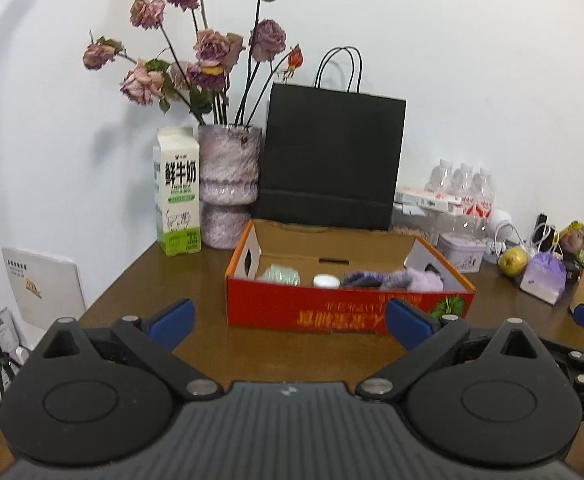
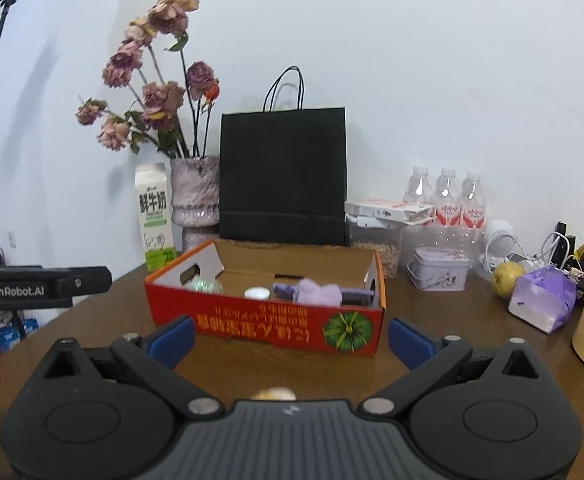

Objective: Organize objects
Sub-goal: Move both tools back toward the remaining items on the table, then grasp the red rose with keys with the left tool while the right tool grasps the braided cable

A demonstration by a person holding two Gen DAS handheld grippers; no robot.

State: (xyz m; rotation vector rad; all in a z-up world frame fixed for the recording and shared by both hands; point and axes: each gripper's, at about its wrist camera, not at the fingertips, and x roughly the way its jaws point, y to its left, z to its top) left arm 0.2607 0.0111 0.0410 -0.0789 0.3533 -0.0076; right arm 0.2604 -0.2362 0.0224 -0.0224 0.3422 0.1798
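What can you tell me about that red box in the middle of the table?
The red box is a shallow open-topped cardboard tray, its orange print and green pumpkin picture upside down. Its end walls have handle cutouts. It sits flat on the brown table, before a black paper bag, holding a small jar and fluffy purple items.

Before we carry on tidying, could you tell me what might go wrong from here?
1. The vase of tall dried roses stands just behind the box; a reach past the box could tip it.
2. The milk carton beside the vase could topple too.
3. The pear on the right may roll if nudged.
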